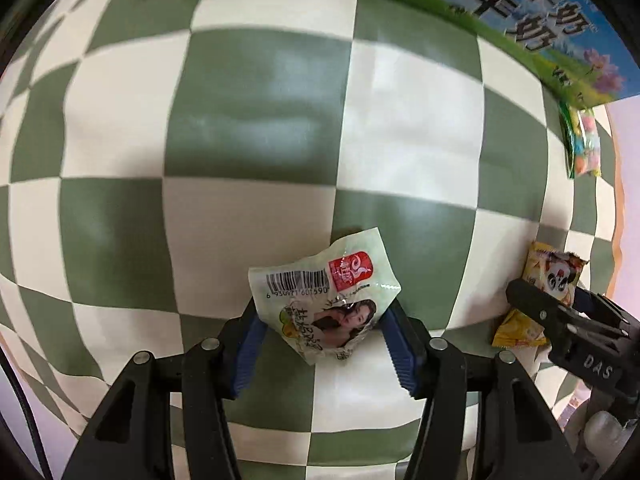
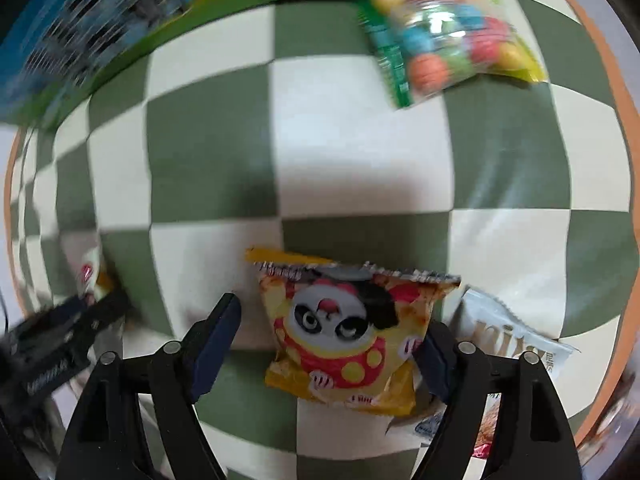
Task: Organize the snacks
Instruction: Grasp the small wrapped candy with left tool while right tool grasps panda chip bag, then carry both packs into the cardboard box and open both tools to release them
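On the green-and-white checkered worktop (image 1: 260,100), the left claw (image 1: 324,332) is clenched on a pale snack packet (image 1: 324,292) bearing a barcode and red logo. Beside it, the right claw (image 2: 328,340) stands released around a yellow panda snack bag (image 2: 348,332), one pad touching its side. A bag of coloured candy balls (image 2: 444,36) lies well apart, near a milk carton box (image 1: 540,28).
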Available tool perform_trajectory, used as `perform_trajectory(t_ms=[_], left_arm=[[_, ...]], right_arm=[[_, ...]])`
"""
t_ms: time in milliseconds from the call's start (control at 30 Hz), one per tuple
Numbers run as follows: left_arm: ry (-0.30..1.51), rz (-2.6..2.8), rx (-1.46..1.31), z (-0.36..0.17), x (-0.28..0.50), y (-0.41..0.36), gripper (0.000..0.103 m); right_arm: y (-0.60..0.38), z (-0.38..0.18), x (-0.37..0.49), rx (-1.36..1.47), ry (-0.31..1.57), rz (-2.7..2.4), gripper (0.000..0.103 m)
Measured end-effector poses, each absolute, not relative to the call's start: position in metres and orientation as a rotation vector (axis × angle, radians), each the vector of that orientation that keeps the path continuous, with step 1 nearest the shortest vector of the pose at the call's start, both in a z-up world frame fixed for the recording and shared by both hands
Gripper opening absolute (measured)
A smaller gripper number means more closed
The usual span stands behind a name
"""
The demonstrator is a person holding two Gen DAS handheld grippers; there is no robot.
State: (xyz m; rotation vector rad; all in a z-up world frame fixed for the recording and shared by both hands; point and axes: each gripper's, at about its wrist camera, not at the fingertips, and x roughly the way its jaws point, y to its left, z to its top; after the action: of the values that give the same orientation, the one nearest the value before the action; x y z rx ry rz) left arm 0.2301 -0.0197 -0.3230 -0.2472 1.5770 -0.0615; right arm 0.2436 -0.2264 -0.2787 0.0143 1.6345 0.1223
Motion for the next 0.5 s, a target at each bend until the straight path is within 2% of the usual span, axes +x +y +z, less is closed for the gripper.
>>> perform_trajectory(t_ms=[233, 267, 400, 500], left_arm=[[1.589, -0.041, -0.342, -0.341, 0.241, 0.008, 0.055], [1.584, -0.037, -0.346, -0.341, 0.238, 0.011, 0.054], [1.547, -0.026, -0.326, -0.334, 0.229, 0.007, 0.052], [1.531, -0.031, -0.293, -0.324, 0.212, 0.005, 0.052]], right_arm=[[-0.232, -0.282, 0.236, 0.033, 1.636, 0.094, 0.084], [-0.234, -0.282, 0.237, 0.034, 1.631, 0.091, 0.082], [-0.239, -0.277, 0.23, -0.001, 1.581, 0.075, 0.061], [-0.247, -0.27, 0.223, -0.002, 1.561, 0.088, 0.056]])
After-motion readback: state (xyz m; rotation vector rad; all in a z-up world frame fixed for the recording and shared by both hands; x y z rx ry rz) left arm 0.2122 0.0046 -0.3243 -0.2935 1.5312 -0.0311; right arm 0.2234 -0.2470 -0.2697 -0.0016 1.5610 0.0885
